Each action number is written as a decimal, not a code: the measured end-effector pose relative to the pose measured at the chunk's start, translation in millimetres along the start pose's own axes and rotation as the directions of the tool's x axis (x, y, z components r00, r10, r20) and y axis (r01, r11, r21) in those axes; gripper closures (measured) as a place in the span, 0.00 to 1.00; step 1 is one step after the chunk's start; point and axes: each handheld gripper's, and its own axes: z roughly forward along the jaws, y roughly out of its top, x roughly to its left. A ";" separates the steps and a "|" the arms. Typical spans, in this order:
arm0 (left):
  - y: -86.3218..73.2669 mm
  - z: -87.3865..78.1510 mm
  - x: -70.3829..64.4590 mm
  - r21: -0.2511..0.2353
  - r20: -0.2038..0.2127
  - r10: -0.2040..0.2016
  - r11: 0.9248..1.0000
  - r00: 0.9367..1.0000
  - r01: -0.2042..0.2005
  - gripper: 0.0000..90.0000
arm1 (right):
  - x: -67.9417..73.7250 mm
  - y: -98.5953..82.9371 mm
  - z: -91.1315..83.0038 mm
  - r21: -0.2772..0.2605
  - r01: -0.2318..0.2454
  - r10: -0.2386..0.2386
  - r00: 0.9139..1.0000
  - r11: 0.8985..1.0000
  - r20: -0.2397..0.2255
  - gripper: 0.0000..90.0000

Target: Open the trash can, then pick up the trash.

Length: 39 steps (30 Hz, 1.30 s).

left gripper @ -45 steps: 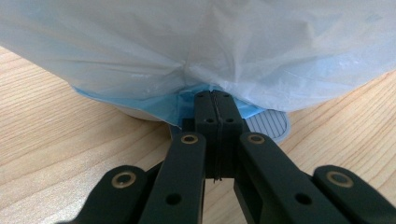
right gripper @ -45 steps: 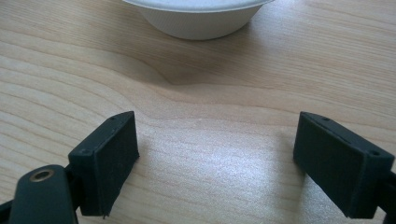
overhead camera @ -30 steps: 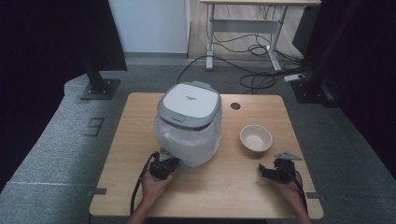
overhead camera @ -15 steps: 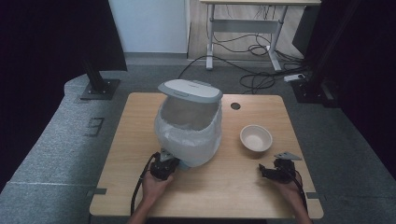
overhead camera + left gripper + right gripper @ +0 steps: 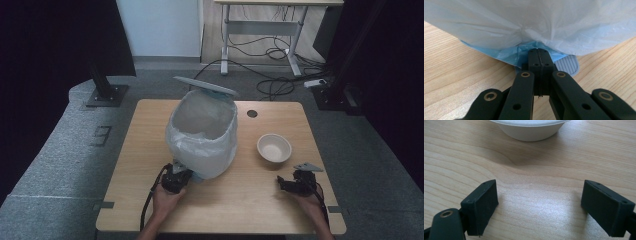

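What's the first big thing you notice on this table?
The big bin lined with a white plastic bag stands mid-table, its grey lid tipped up at the back. The left gripper sits at its base with jaws shut, next to a blue ridged pedal. To the right rests a small white bowl, and nearer the person the right gripper waits with jaws open.

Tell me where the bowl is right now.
In the high view the bowl sits on the table's right half, just right of the bin and beyond the open right gripper.
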 end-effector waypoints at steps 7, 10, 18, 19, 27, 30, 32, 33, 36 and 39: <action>-0.3 0.0 0.3 -0.001 0.001 -0.002 1.000 1.000 0.002 1.00 | 0.0 0.0 0.0 0.000 0.000 0.000 1.000 1.000 0.000 0.15; -0.4 -0.1 0.4 -0.002 0.002 -0.003 1.000 1.000 0.003 1.00 | 0.0 0.0 0.0 0.000 0.000 0.000 1.000 1.000 0.000 0.15; -0.6 -0.1 0.7 -0.005 0.003 -0.007 1.000 1.000 0.007 1.00 | 0.1 -0.2 -0.8 -0.004 -0.004 0.004 1.000 1.000 0.000 0.17; -0.7 0.0 1.1 -0.006 0.006 -0.009 1.000 1.000 0.009 1.00 | 0.0 -0.2 -1.5 -0.003 -0.006 0.006 1.000 1.000 0.006 0.17; -0.6 -0.1 1.6 -0.005 0.009 -0.008 1.000 1.000 0.008 1.00 | -4.0 5.5 -15.1 -0.066 -0.040 0.040 0.999 0.997 0.000 0.20; -0.6 -0.1 1.6 -0.004 0.010 -0.009 1.000 1.000 0.009 1.00 | -4.3 8.5 -19.7 -0.086 -0.046 0.046 0.999 0.995 -0.004 0.20; -0.6 -0.1 1.7 -0.004 0.010 -0.009 1.000 1.000 0.009 1.00 | -3.6 11.7 -24.1 -0.104 -0.055 0.054 0.998 0.993 -0.011 0.21; -0.6 -0.1 1.8 -0.004 0.011 -0.009 1.000 1.000 0.009 1.00 | -3.4 12.8 -25.4 -0.110 -0.056 0.055 0.998 0.992 -0.013 0.21; -0.6 -0.1 1.9 -0.004 0.012 -0.011 1.000 1.000 0.011 1.00 | -2.6 16.5 -29.2 -0.125 -0.066 0.064 0.998 0.990 -0.024 0.21; -0.8 0.0 2.2 -0.006 0.014 -0.012 1.000 1.000 0.012 1.00 | -2.8 20.7 -32.3 -0.135 -0.074 0.071 0.997 0.988 -0.023 0.21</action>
